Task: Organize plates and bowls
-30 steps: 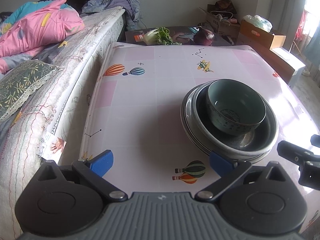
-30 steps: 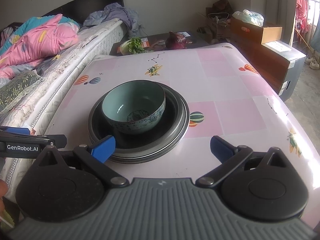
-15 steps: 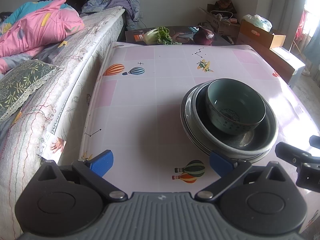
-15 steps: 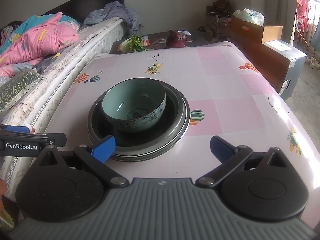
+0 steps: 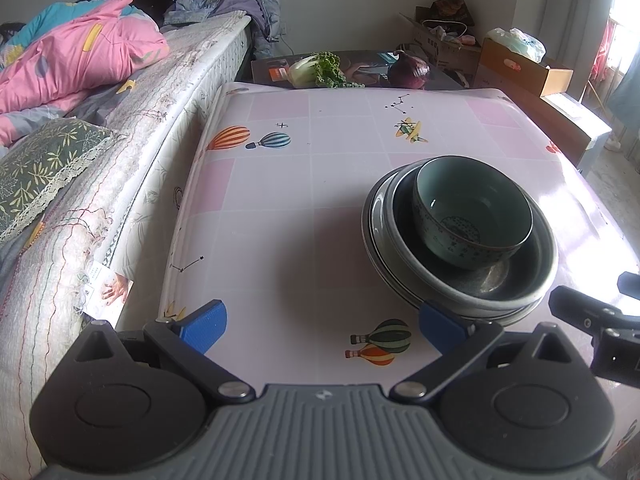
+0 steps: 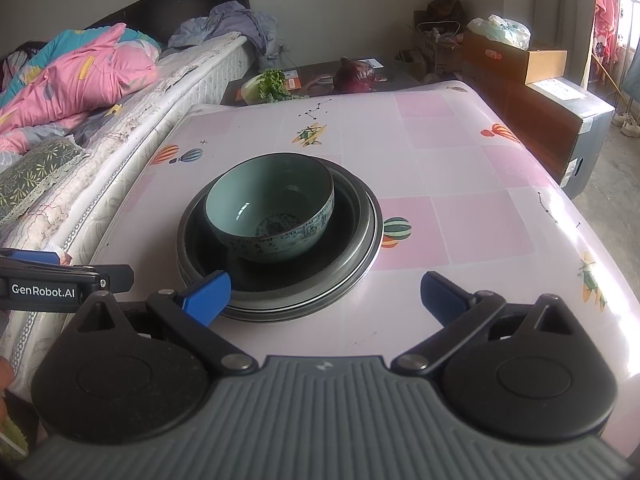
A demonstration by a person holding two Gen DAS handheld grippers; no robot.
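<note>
A teal bowl (image 6: 272, 210) sits nested inside a dark deep dish (image 6: 348, 236), which in turn rests on grey plates (image 6: 280, 312), so the crockery forms a single stack with the widest pieces at the bottom and the smallest on top. That order looks deliberate: each piece is cradled by the one below, which should keep the pile steady. The stack stands on the bench (image 6: 460, 184), roughly midway between its left and right edges in the right wrist view and nearer the near edge than the far one.

The right gripper (image 6: 324, 296) hangs just short of the stack with its fingers (image 6: 206, 294) spread wide and nothing between them; the left-hand blue pad overlaps the rim of the plates in the picture, though whether it touches I cannot tell. The left gripper (image 5: 322, 324) is also spread wide and empty, low over the near edge of the bench, with the stack off to its right and bare bench ahead of it.

With everything nested and both grippers empty, the sorting seems largely done, unless the stack is meant to go elsewhere.
</note>
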